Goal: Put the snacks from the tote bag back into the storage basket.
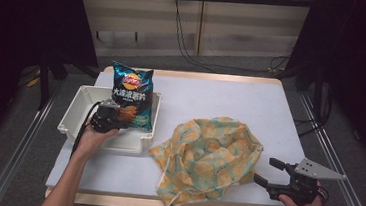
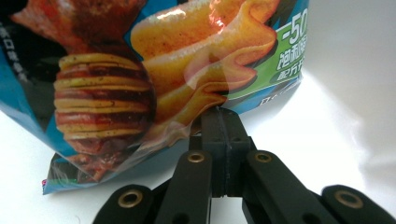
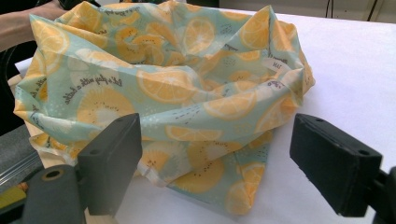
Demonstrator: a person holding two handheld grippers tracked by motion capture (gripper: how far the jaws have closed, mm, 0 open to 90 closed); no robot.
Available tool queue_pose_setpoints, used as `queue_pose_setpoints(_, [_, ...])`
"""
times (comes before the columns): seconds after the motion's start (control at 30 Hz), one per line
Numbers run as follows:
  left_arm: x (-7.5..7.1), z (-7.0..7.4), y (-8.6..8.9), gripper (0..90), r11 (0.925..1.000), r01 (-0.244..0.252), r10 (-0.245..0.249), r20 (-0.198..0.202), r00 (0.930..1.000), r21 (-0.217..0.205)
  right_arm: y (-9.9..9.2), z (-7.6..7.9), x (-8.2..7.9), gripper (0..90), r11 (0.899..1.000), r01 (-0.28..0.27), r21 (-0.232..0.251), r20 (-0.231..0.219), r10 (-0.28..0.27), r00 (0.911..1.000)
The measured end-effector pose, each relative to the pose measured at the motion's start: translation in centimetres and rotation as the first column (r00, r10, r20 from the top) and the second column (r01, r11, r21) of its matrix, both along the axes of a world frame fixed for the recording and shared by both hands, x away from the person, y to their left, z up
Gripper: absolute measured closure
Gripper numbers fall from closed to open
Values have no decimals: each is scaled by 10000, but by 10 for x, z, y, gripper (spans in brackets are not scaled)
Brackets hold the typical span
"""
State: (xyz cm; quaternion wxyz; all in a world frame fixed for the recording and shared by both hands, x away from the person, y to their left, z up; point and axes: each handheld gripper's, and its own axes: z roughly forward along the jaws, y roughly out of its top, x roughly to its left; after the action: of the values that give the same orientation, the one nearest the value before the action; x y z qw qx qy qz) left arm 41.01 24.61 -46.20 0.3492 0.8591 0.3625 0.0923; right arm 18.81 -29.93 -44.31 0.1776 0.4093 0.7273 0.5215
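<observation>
The left gripper (image 1: 105,119) has its fingers (image 2: 223,135) clenched on the lower edge of the crisp bag (image 1: 131,94), which stands upright in the white bin (image 1: 72,116) at the left of the worktop (image 1: 231,99). The grip takes in only a narrow strip of the bottom seam. The right gripper (image 1: 270,172) rests at the near right edge with its fingers (image 3: 109,161) released and nothing between them, aimed at the orange-print cloth bag (image 1: 209,155), which lies slumped beside the bin. Risk assessment: the foil film is slick and the pinch is shallow, so a quick lift or a tilt could let the seam slide out. The crisp bag's top rises above the bin's wall and could topple if released. The cloth bag's mouth is collapsed, so insertion could snag unless the right gripper first holds its rim open.
</observation>
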Motion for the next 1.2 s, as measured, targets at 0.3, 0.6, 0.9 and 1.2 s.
queue_pose_setpoints(0.3, [12,3,-10,900,9985,40,-33,-139,9999,540,2,-1,2,166,10000,-23,-25,-58,23,10000])
queue_pose_setpoints(0.6, [21,1,-15,900,9987,-158,167,-187,9997,475,1,-2,2,166,10000,-66,-17,-95,66,9999])
queue_pose_setpoints(0.9, [20,-3,-28,900,9979,489,-477,-280,9985,432,2,-3,3,166,10000,-36,-42,-125,36,9999])
queue_pose_setpoints(1.2, [21,-3,-28,900,9990,410,-406,-226,9989,174,1,-3,2,166,10000,-61,-65,-126,60,9999])
